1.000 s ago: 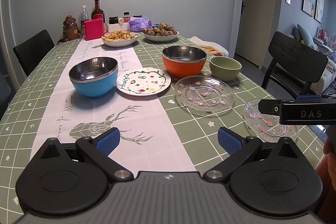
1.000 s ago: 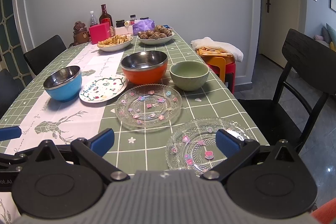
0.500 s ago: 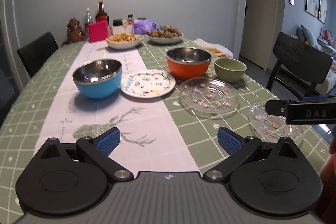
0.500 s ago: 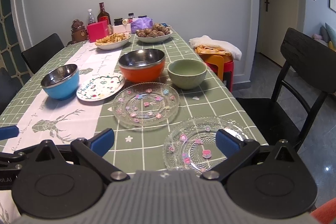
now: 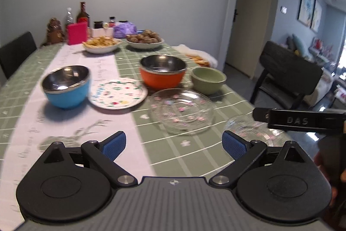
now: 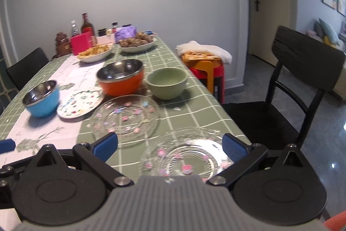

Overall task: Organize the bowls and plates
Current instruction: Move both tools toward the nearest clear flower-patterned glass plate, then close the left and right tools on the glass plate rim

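Note:
A blue steel-lined bowl [image 5: 66, 86], a white patterned plate [image 5: 117, 93], an orange steel-lined bowl [image 5: 162, 74] and a green bowl [image 5: 208, 80] stand in a row across the table. Two clear glass plates with pink flowers lie nearer: one [image 5: 181, 111] mid-table, the other [image 6: 183, 155] at the near right edge. My left gripper [image 5: 174, 143] is open above the runner, holding nothing. My right gripper [image 6: 169, 145] is open just over the near glass plate, with the plate's far half showing between its fingers. The same bowls appear in the right wrist view: blue [image 6: 42, 99], orange [image 6: 121, 77], green [image 6: 166, 82].
Two dishes of food [image 5: 101, 45] [image 5: 144, 40], bottles and a pink box [image 5: 76, 33] crowd the far end of the table. A black chair [image 6: 302, 84] stands right of the table, and a red stool with a folded cloth [image 6: 205, 58] behind it. Another black chair [image 5: 17, 53] is on the left.
Both grippers have shifted forward and lower toward the dishes, and both views are blurred by the motion. The near glass plate now sits closer under the right gripper. Nothing has been grasped.

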Motion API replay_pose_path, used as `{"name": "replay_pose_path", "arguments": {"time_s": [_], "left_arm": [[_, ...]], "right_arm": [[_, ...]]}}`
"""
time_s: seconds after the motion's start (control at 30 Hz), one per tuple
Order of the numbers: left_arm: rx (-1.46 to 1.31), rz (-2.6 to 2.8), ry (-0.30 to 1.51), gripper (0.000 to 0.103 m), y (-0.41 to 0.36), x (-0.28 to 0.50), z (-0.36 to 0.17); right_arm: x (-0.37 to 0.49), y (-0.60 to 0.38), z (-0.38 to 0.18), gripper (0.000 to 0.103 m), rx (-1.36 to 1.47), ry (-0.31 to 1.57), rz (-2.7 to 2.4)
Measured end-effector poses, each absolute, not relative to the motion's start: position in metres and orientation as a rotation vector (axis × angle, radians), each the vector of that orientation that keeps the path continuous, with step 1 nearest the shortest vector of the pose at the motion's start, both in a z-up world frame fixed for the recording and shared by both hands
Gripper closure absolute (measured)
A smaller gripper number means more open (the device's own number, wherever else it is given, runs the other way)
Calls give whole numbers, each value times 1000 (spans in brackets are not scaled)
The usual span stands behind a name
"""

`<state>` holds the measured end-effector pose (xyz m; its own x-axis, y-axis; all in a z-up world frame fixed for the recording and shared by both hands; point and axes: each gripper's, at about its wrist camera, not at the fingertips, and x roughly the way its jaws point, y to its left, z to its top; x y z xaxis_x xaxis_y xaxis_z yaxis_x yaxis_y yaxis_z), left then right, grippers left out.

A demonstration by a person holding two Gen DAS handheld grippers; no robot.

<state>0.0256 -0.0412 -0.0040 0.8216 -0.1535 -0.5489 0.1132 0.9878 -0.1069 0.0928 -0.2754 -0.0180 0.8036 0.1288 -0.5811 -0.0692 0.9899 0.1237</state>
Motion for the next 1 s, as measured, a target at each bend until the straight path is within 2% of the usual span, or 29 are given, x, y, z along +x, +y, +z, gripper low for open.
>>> {"name": "replay_pose_path", "arguments": {"time_s": [0.17,0.27,0.33,0.43,0.5,0.53,0.67,0.7,0.8,0.9,1.0], "left_arm": [[-120,-214,607,0,-56,42,-10],[-139,-256,617,12,-62,53,-18],[-150,-268,625,16,-66,59,-22],[-189,-302,649,27,-69,71,-29],[-248,-322,659,40,-67,80,-35],[-271,-337,666,42,-66,84,-38],[-278,-350,675,44,-65,93,-49],[-276,-355,683,44,-63,95,-52],[-310,-355,731,44,-58,103,-58],[-380,-361,757,44,-48,108,-65],[-448,-370,783,44,-41,114,-73]], "right_arm": [[101,-299,-23,4,172,663,41],[105,-306,-28,9,182,690,19],[106,-312,-31,13,181,693,5],[106,-320,-36,20,186,684,-13],[107,-324,-41,24,198,684,-13],[109,-325,-44,28,201,701,-9],[117,-332,-52,43,227,753,-13],[118,-333,-53,49,225,759,-21],[123,-335,-58,53,236,785,-21],[127,-338,-65,63,257,818,-33],[129,-340,-68,65,278,826,-40]]}}
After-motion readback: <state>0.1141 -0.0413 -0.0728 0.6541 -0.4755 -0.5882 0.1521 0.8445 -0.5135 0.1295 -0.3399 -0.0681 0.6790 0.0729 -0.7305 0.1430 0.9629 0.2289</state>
